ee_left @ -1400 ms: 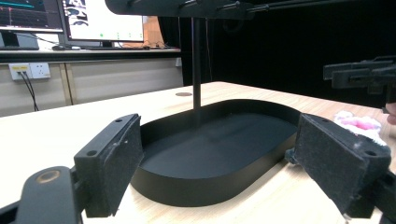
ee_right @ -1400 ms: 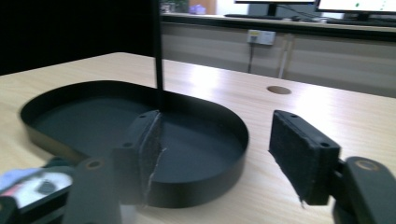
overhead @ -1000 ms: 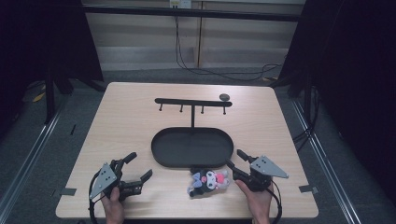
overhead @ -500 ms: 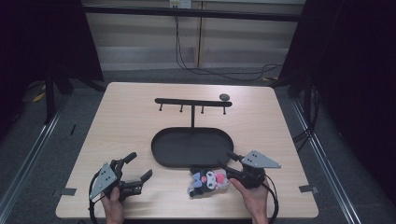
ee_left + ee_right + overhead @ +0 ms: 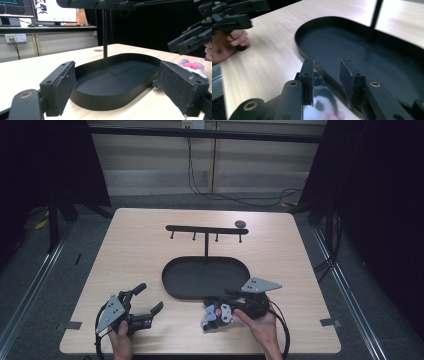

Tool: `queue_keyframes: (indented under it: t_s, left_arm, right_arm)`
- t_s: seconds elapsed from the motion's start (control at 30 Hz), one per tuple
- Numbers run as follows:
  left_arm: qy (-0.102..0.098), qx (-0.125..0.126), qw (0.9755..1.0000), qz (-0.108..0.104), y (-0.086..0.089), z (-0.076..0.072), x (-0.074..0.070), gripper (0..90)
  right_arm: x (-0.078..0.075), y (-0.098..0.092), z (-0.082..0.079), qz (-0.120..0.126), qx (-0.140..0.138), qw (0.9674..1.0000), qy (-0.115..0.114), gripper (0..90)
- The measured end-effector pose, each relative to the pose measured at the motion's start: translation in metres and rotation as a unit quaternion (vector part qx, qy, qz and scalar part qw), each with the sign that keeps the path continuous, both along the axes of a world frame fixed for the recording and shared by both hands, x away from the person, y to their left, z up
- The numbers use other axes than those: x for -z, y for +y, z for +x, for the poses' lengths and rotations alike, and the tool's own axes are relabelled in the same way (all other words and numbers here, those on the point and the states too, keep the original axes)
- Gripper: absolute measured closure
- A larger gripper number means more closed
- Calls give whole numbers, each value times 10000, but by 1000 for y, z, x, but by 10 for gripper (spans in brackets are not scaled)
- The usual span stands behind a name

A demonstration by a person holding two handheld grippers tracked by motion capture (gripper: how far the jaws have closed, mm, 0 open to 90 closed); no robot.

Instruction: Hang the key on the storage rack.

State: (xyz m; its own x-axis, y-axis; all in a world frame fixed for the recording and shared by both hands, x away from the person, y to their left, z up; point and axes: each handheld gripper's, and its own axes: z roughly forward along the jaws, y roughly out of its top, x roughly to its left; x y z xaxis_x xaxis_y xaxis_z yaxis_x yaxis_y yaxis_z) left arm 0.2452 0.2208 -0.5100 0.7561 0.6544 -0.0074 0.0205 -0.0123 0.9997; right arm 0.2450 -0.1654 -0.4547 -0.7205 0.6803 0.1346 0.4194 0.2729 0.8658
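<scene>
Two grippers low at the table's near edge. Right gripper jaws have just been narrowing over the plush toy, near the black tray; not yet clamped. Left gripper wide, idle. Next move: lower, pinch.

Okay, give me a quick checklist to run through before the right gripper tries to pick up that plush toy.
1. Right gripper over the plush toy: ok. Its jaws have just been closing, and the toy lies below them in the right gripper view.
2. Pads pressing on the toy: not ok; a gap stands between the pads with nothing clamped.
3. Which part of the toy would be caught: cannot tell, it is blurred and half hidden.
4. Black tray free to receive it: ok, its floor is bare.
5. Left gripper out of the way: ok, open, resting on the table apart from the toy.
6. Stand post clear of the right gripper: ok.
</scene>
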Motion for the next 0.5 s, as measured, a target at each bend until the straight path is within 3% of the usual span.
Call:
queue_keyframes:
  t_s: [0.27,0.43,0.5]
  left_arm:
    - [9,9,10000,10,0,0,0,153]
    - [-2,5,10000,0,0,0,0,152]
    - [3,4,10000,-4,0,0,0,153]
  right_arm:
    - [-3,13,5,-233,-446,9984,244,668]
    - [-5,23,14,-562,-791,9938,546,701]
    - [-5,25,15,-598,-855,9930,556,720]
